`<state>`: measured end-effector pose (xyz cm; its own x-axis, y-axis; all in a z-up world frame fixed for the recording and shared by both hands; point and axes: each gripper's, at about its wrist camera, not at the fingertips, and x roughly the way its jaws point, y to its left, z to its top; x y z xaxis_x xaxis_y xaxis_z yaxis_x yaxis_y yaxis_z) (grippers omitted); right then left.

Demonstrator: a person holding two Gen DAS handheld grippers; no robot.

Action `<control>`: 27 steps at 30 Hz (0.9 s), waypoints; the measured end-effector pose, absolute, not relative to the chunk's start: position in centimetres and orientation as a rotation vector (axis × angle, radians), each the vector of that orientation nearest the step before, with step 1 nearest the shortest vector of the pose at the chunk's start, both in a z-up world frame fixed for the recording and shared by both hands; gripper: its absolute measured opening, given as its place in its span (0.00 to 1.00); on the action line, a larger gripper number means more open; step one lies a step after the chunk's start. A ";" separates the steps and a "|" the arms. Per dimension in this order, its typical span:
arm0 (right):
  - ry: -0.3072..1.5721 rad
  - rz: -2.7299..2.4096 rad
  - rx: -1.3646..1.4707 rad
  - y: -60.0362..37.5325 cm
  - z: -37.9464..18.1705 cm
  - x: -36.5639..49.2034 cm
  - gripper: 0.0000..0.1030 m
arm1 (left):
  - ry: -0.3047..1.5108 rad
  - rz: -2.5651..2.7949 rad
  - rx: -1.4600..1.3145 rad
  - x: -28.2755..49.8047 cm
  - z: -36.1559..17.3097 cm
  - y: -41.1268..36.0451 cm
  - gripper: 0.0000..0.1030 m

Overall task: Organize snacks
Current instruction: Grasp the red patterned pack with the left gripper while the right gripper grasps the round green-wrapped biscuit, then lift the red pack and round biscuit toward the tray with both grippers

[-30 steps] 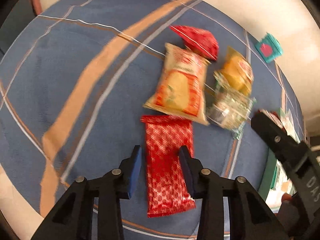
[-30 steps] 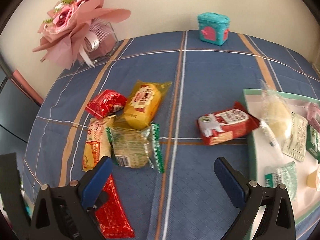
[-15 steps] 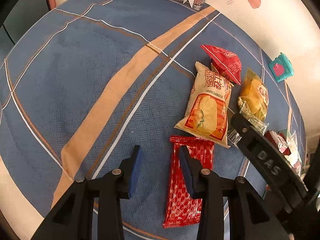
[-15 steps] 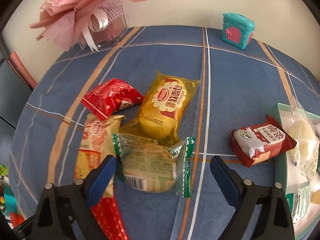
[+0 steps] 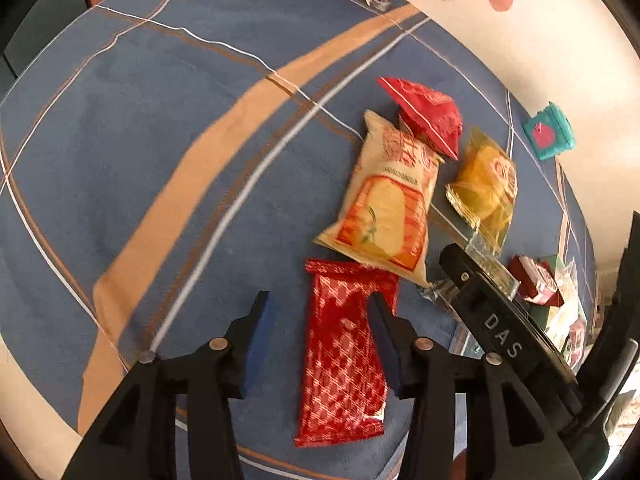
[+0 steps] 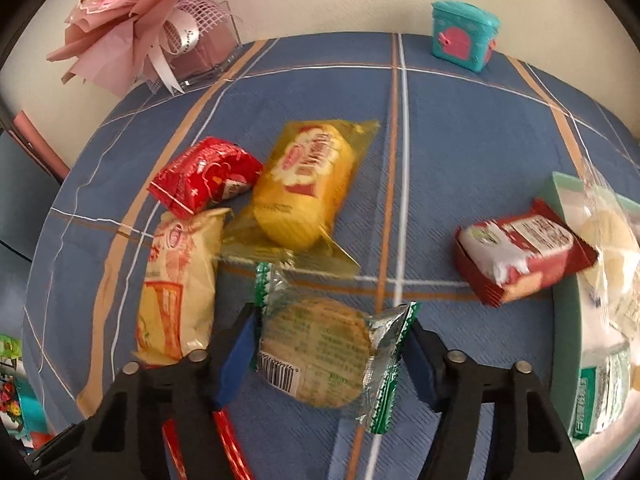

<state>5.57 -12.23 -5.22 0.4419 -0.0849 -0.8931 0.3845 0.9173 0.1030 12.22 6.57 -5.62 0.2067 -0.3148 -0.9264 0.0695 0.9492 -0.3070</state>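
A long red patterned packet (image 5: 344, 344) lies flat on the blue cloth. My left gripper (image 5: 322, 330) hovers over its upper end with its jaws opening; the right finger overlaps the packet's edge and the left finger stands clear of it. My right gripper (image 6: 330, 344) is closing on a clear, green-edged packet (image 6: 320, 352) that holds a round cake. Both pads touch the wrapper's ends, and the right end is crumpled upward. A finger (image 5: 492, 320) of the right gripper crosses the left wrist view.
Beside them lie a cream-and-orange packet (image 6: 180, 280), a small red packet (image 6: 204, 178) and a yellow cake packet (image 6: 308, 196). A red-and-white packet (image 6: 520, 244) leans on the green tray (image 6: 564, 264), which holds several snacks. A teal box (image 6: 464, 36) and a pink bouquet (image 6: 160, 12) stand at the back.
My right gripper has come down over the green-edged packet, and its jaws have narrowed from wide open onto the wrapper. My left gripper's jaws have spread apart over the red packet.
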 end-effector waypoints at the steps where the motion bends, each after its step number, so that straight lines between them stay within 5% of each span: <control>1: 1.085 -0.301 0.316 -12.5 -5.2 5.2 0.65 | 1.344 -0.276 -0.214 12.1 -5.6 6.5 0.48; 18: 1.218 -0.306 0.329 -14.8 -5.3 0.0 0.57 | 1.357 -0.293 -0.061 9.6 -6.2 0.4 0.62; 27: 1.240 -0.281 0.338 -14.9 -5.1 -4.4 0.57 | 1.313 -0.253 0.064 7.8 -6.2 -2.7 0.47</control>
